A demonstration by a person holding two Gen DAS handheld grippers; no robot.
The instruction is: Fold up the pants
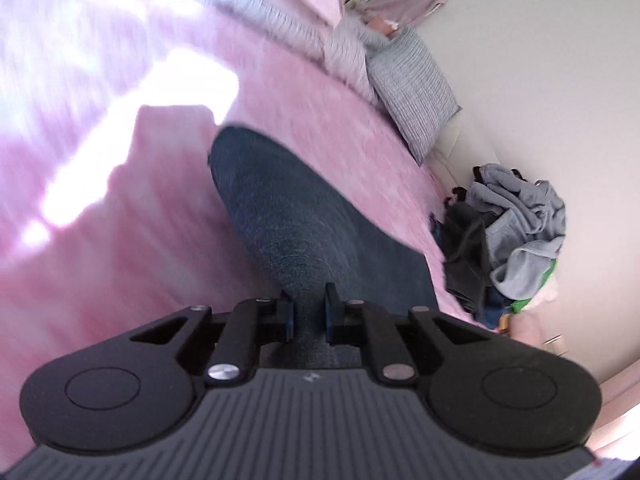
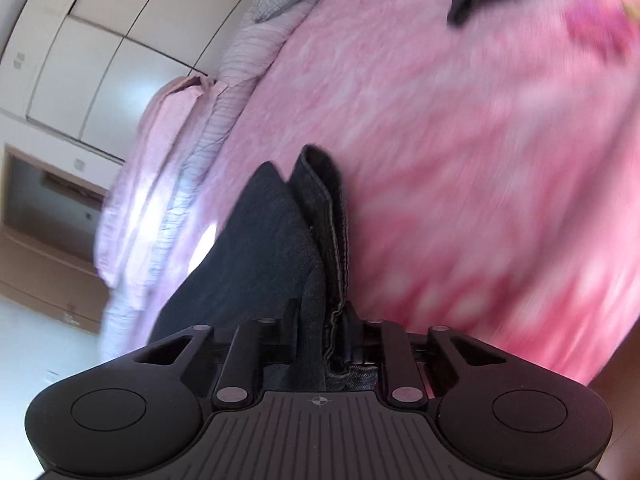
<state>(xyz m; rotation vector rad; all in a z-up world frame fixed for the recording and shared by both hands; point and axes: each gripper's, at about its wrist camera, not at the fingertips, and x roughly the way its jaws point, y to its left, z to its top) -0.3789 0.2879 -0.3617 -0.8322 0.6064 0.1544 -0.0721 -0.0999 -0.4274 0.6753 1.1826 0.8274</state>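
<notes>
Ahead of both pairs of fingers the pink bed point(image 2: 460, 160) lies bare up to its edge, where one grey pillow point(image 1: 412, 92) and one heap of clothes point(image 1: 516, 232) sit. One pair of dark denim pants point(image 1: 288, 216) hangs doubled over it. The left gripper point(image 1: 308, 312) and right gripper point(image 2: 320, 332) each pinch its cloth between closed fingers.

pink bedspread point(image 2: 460, 140) | white cabinets point(image 2: 100, 40) | grey pillow point(image 1: 412, 88) | clothes heap point(image 1: 516, 236), possibly on floor
</notes>
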